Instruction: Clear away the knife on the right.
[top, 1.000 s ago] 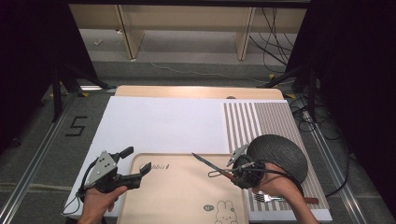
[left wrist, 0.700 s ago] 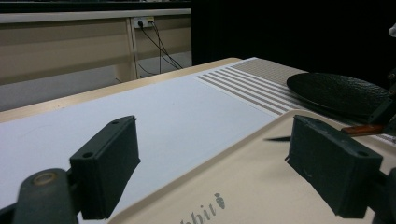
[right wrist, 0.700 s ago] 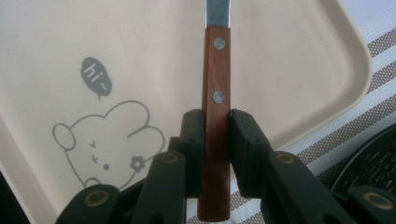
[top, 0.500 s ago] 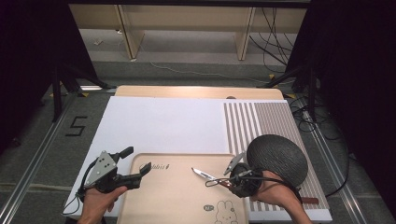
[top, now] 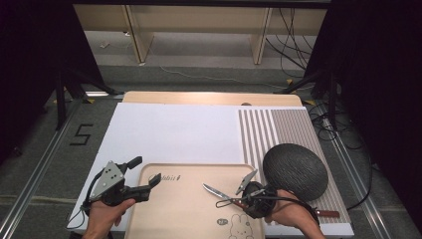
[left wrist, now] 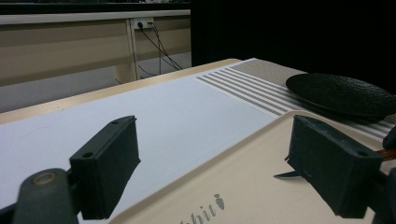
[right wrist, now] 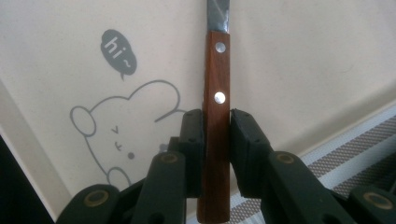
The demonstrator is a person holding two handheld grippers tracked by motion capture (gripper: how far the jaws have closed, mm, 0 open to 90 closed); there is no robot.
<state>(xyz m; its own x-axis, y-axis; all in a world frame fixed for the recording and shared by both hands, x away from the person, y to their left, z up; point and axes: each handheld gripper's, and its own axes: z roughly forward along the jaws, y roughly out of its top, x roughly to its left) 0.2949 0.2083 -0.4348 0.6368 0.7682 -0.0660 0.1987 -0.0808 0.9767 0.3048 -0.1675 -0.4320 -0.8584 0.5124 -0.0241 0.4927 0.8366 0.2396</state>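
Two tools work over the beige rabbit-printed tray (top: 184, 209): the right tool (right wrist: 217, 135) clenches a wooden-handled steel knife (right wrist: 215, 102), the left tool (top: 144, 177) gapes, released.

My right gripper (top: 238, 195) brings the knife (top: 217, 191) down and toward me over the tray (top: 169, 209), away from the plate (top: 294, 170).
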